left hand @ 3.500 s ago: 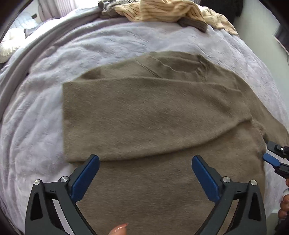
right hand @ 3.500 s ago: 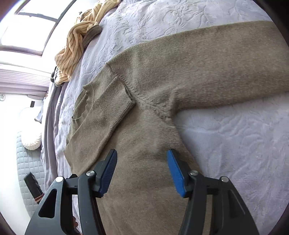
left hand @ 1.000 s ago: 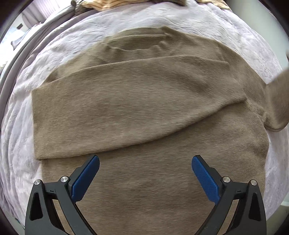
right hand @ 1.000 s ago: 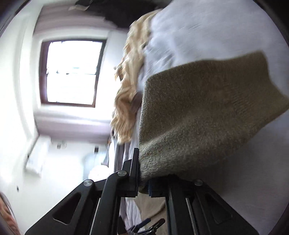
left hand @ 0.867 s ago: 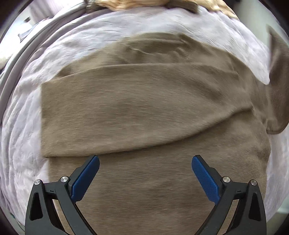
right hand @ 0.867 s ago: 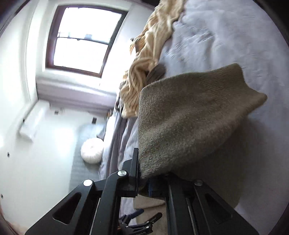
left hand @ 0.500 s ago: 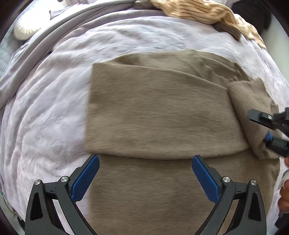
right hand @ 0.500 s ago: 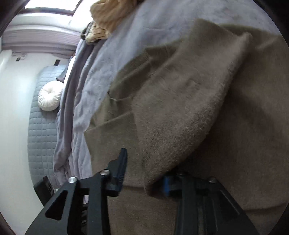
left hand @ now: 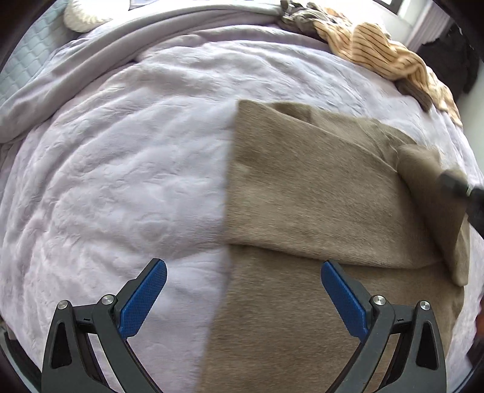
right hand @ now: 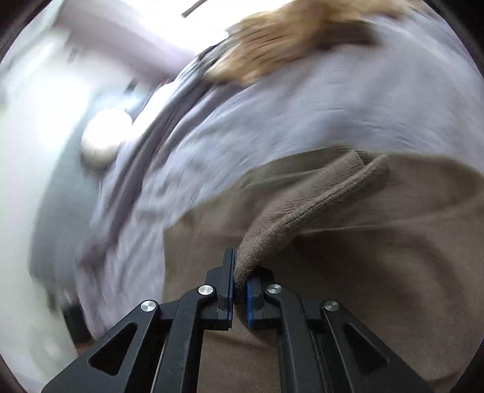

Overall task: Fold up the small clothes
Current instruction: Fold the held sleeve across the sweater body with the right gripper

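Observation:
A taupe knit sweater (left hand: 317, 196) lies on a lavender bedspread (left hand: 127, 169), one sleeve folded across its body. My left gripper (left hand: 242, 293) is open and empty above the sweater's left edge near the hem. My right gripper (right hand: 240, 287) is shut on the other sleeve's cuff (right hand: 290, 220) and holds it over the sweater body (right hand: 393, 272). In the left wrist view that sleeve (left hand: 429, 193) drapes over the sweater's right side, with the right gripper (left hand: 462, 190) at the frame's right edge.
A tan striped garment (left hand: 381, 54) is bunched at the far edge of the bed, blurred in the right wrist view (right hand: 287, 39). A grey blanket (left hand: 90, 63) and a white round cushion (left hand: 81, 18) lie at the far left.
My right gripper has carried the sleeve further in over the sweater body and its view is motion-blurred. My left gripper has shifted left, so the sweater now sits to the right.

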